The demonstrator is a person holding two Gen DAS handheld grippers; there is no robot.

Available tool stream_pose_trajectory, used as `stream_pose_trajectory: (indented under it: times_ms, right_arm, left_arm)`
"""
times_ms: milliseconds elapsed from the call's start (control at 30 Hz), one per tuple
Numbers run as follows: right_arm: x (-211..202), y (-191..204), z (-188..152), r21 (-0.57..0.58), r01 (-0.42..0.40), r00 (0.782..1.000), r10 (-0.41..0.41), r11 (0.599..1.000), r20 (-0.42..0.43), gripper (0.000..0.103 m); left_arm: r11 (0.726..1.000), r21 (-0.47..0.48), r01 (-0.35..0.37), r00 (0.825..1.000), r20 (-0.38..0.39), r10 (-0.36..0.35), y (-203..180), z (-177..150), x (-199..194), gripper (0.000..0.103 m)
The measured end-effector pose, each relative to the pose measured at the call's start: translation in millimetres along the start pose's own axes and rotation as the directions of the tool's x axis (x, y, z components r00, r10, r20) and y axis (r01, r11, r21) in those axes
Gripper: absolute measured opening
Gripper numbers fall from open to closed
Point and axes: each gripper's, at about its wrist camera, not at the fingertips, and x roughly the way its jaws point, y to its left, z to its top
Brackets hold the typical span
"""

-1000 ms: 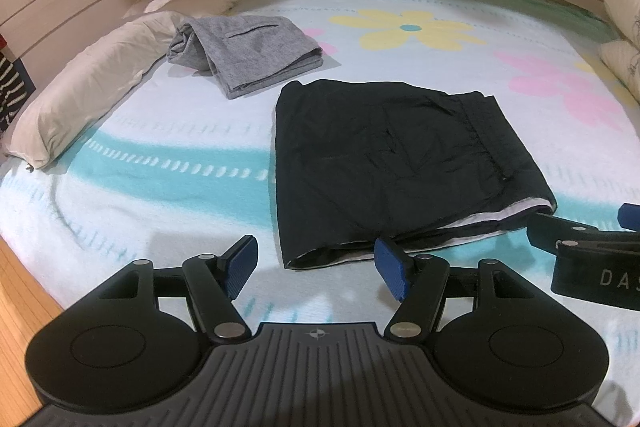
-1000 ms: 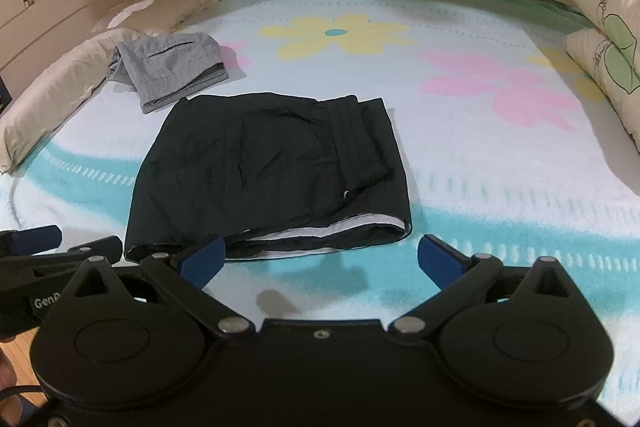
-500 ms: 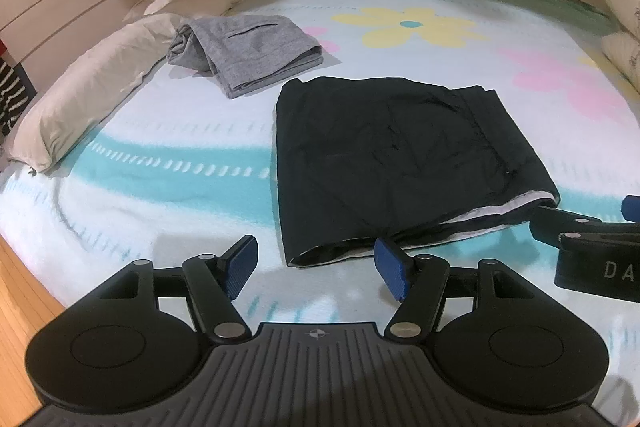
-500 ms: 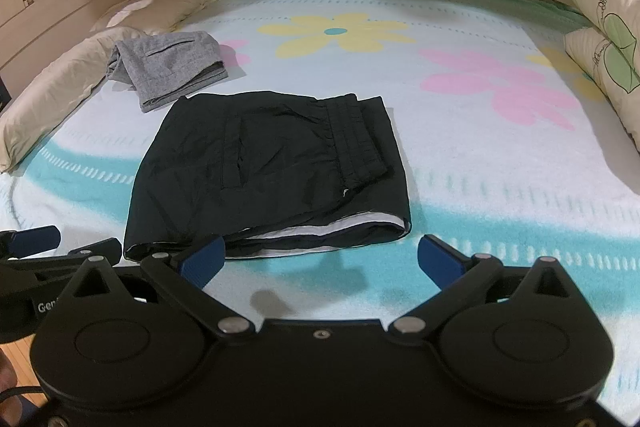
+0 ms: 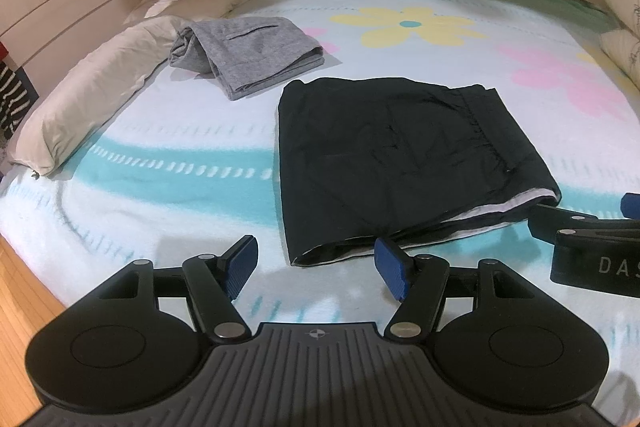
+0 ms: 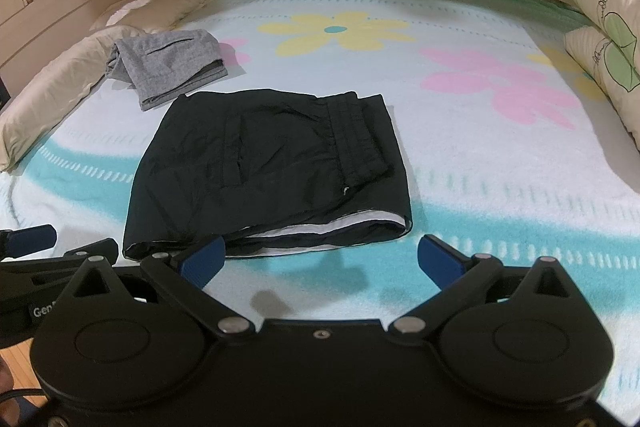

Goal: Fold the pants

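Folding looks done: black pants lie squared on the bed; both grippers hover near, fingers wide, empty. Check edges before leaving.

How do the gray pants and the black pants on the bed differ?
The gray pants are lighter in colour, and their bundle looks smaller than the black pants. The gray pants lie farther back, touching a long pillow; the black pants lie near the front edge, showing a white lining. The gray bundle looks bunched at one end; the black lies flatter. Both are folded on the flowered blanket.
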Motion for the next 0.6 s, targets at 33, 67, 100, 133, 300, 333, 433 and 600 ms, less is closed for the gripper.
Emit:
stream_pose_trajectory:
  times_ms: [33, 67, 100, 133, 300, 333, 433, 600]
  right_arm:
    - [0.1, 0.0, -0.5, 0.000, 0.000, 1.000, 0.000, 1.000, -0.001, 0.102]
    - [0.5, -0.2, -0.3, 0.000, 0.001, 1.000, -0.001, 1.000, -0.002, 0.102]
    - [0.5, -0.2, -0.3, 0.000, 0.000, 1.000, 0.000, 1.000, -0.001, 0.102]
    - [0.4, -0.3, -0.4, 0.000, 0.001, 1.000, -0.001, 1.000, -0.001, 0.102]
    - [0.8, 0.1, -1.0, 0.001, 0.001, 1.000, -0.001, 1.000, -0.002, 0.102]
    - [0.9, 0.0, -0.7, 0.000, 0.001, 1.000, -0.001, 1.000, -0.002, 0.102]
    - [1.2, -0.1, -0.7, 0.000, 0.000, 1.000, 0.000, 1.000, -0.003, 0.102]
    - [1.1, 0.2, -1.1, 0.001, 0.001, 1.000, -0.001, 1.000, -0.002, 0.102]
  left_arm:
    - [1.000, 0.000, -0.001, 1.000, -0.001, 0.001, 0.2, 0.0, 0.0, 0.063]
    - [1.000, 0.000, -0.002, 1.000, 0.000, 0.002, 0.4, -0.1, -0.3, 0.063]
    - [1.000, 0.000, -0.002, 1.000, -0.001, 0.002, 0.7, -0.2, -0.7, 0.063]
    - [1.000, -0.001, -0.002, 1.000, 0.000, 0.002, 1.3, -0.4, -1.3, 0.063]
    - [1.000, 0.001, -0.004, 1.000, 0.002, 0.004, 2.4, -1.0, -2.6, 0.063]
    - [1.000, 0.001, -0.004, 1.000, 0.002, 0.004, 2.6, -1.1, -3.1, 0.063]
    - [1.000, 0.003, -0.004, 1.000, 0.003, 0.004, 2.3, -1.2, -2.9, 0.063]
    - [1.000, 0.009, -0.009, 1.000, 0.003, 0.009, 2.4, -1.6, -3.0, 0.063]
